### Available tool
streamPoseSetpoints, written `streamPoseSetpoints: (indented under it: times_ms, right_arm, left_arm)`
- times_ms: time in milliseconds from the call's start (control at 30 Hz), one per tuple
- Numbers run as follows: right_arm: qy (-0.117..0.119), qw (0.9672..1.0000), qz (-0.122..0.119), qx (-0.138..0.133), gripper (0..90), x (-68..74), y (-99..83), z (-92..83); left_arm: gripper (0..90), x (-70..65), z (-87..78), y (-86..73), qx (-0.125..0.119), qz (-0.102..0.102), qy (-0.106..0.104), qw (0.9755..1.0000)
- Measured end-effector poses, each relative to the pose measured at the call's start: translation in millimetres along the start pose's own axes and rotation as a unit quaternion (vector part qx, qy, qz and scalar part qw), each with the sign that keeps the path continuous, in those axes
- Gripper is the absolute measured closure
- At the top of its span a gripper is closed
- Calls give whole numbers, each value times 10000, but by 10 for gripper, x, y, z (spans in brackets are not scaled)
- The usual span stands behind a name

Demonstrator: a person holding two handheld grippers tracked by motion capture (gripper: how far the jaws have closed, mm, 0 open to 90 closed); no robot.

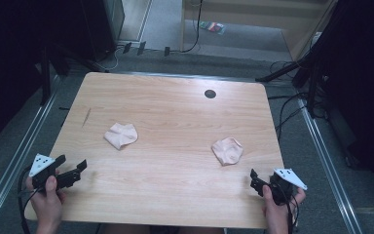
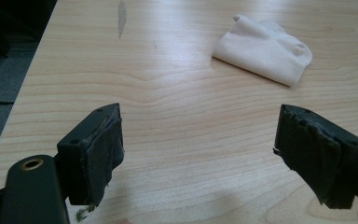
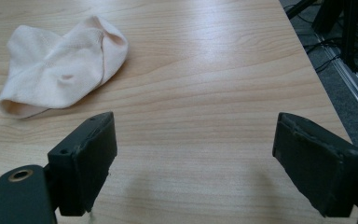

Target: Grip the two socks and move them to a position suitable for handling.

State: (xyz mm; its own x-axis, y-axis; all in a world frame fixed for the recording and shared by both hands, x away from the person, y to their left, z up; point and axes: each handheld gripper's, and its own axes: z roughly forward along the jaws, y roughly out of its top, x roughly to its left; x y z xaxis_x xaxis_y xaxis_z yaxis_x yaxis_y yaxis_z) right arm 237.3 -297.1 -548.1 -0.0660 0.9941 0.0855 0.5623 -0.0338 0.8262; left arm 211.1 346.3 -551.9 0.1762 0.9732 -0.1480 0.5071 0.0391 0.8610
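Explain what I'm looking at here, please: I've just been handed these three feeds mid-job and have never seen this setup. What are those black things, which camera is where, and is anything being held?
A person sits at a wooden table and holds a hand tool with two black jaws in each hand: the left gripper and the right gripper. The high view looks down from above the person's side, so the forearms enter at the bottom. The other two pictures come from a camera riding on each gripper, looking out between its own jaws.

Two small pale socks lie crumpled on the table: the left sock, which the left gripper view shows ahead, and the right sock, seen in the right gripper view.

Both grippers stand open near the table's near edge. Nothing is held; each sock lies untouched, well ahead of the jaws.
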Motion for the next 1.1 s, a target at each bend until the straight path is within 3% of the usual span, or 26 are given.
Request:
streamPoseSetpoints:
  times_ms: [133, 200, 267, 333, 367, 433, 533, 600, 700, 767, 900, 967, 1100]
  right_arm:
    - [95, 9998, 60, -157, 136, -16, 8, 0]
    - [141, 9993, 162, -294, 139, -42, 11, -16]
    - [49, 9992, 12, -384, 142, -4, 0, -29]
    - [29, 9993, -86, -376, 142, 19, 3, -19]
    - [119, 9996, -138, -219, 142, 23, 16, 10]
    - [136, 9997, -86, -205, 142, 15, 17, 13]
    - [281, 9995, 79, -119, 142, -37, 23, 21]
    - [641, 9972, 377, 113, 150, -125, 45, 51]
    - [801, 9954, 522, 24, 174, -180, 62, 27]
    - [779, 9949, 632, -47, 186, -202, 80, 12]
    - [669, 9915, 1116, -40, 222, -285, 136, 33]
    - [676, 9903, 1209, -58, 222, -288, 158, 23]
    - [607, 9927, 1000, -306, 218, -181, 316, -84]
  left_arm:
    - [157, -3, 3, 0, 24, 24, -18, 10000]
    - [157, 2, 4, 2, 42, -41, 73, 10000]
    - [157, -25, 0, -3, -12, 22, 217, 9998]
    - [157, -28, -1, -4, -15, 61, 205, 9998]
    - [157, -32, -8, -8, -58, 80, 158, 9998]
    - [158, -36, -14, -9, -65, 138, 139, 9998]
    - [158, -45, -11, -8, -49, 177, 141, 9997]
    - [157, -52, -12, -11, -83, 227, 159, 9996]
    - [158, -60, -9, -9, -60, 231, 212, 9995]
    - [158, -58, -8, -8, -58, 220, 208, 9995]
    - [158, -16, -8, -2, -46, 64, 56, 10000]
    - [157, -13, -7, 0, -33, 59, 51, 10000]
    - [158, -34, 8, 2, -2, 119, 133, 9998]
